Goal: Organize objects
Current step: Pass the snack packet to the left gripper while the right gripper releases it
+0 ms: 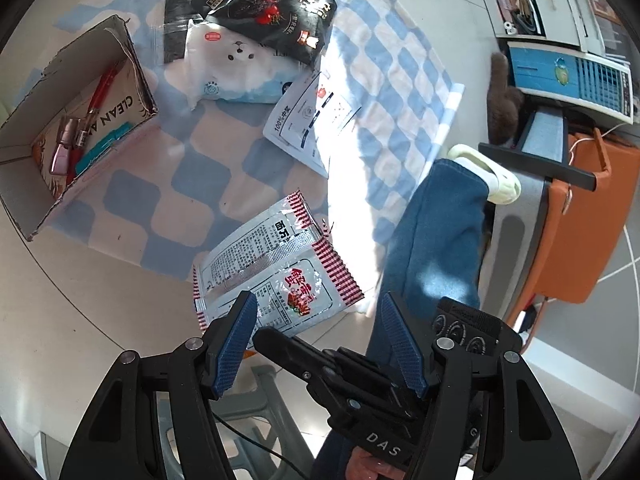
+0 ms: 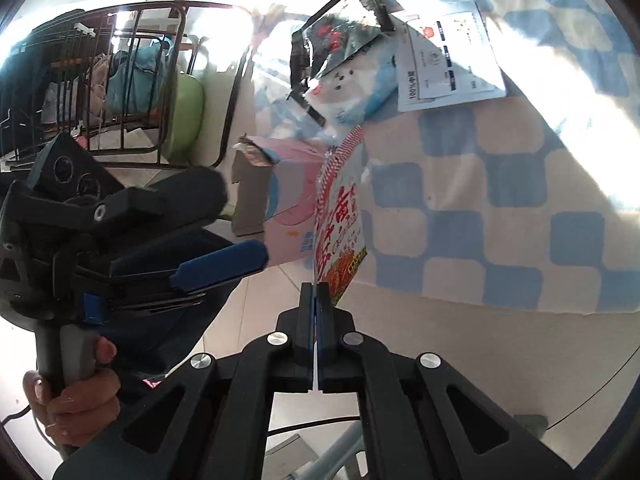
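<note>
Right tool (image 2: pixel 316 294): closed on the bottom edge of the red-and-white snack packet (image 2: pixel 340 216), held up above the tabletop (image 1: pixel 60 300).
Left tool (image 1: pixel 316 312): open, nothing between the blue pads (image 1: pixel 236 344), hanging near the packet.
Snack packet: in the air, over the edge of the blue checked cloth (image 1: pixel 192 184).
Cardboard box (image 1: pixel 132 60): on the cloth, red pen (image 1: pixel 102 88) and pink tube (image 1: pixel 62 152) inside.
Other packets: black bag (image 1: pixel 276 12) on top of the white bear pack (image 1: pixel 236 68), white flat pouch (image 1: pixel 312 120) just beside them.
</note>
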Tool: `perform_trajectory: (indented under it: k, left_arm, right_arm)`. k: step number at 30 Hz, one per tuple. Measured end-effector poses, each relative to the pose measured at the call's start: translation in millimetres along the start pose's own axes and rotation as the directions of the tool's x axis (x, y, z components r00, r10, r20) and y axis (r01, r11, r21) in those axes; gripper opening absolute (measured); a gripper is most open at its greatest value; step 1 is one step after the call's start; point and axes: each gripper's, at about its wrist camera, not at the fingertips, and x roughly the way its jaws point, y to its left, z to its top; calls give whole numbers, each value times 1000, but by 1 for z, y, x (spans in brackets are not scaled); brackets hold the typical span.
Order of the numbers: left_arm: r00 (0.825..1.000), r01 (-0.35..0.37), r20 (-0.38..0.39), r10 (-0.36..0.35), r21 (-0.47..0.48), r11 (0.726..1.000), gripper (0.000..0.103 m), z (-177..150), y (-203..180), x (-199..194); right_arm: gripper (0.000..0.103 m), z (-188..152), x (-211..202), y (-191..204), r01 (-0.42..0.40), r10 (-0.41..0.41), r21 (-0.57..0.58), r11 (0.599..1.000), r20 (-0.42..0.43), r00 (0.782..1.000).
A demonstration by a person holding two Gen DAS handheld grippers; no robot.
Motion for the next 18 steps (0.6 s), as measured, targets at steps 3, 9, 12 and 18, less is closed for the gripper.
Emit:
perform_trajectory:
  k: [3,9,12,18]
  left_arm:
    - [993,-115,-20,116,68,991,63,-1,-5,7]
    - [979,-170,-85,183,141,975,63,-9,-16,27]
    - [978,-167,-97,184,163,972,63,-9,-20,35]
    - [983,-182,12,182,142,973,0,-14,-7,10]
  right_arm:
    - [1,-3,6,16,89,-89,-41,995,-16,996]
    - [1,-10,7,20,88,-90,-56,995,-17,996]
    - [1,-13,11,22,47,-49,-63,997,-28,998]
    - [5,-15,10,40,25,-27,-130,991,-17,999]
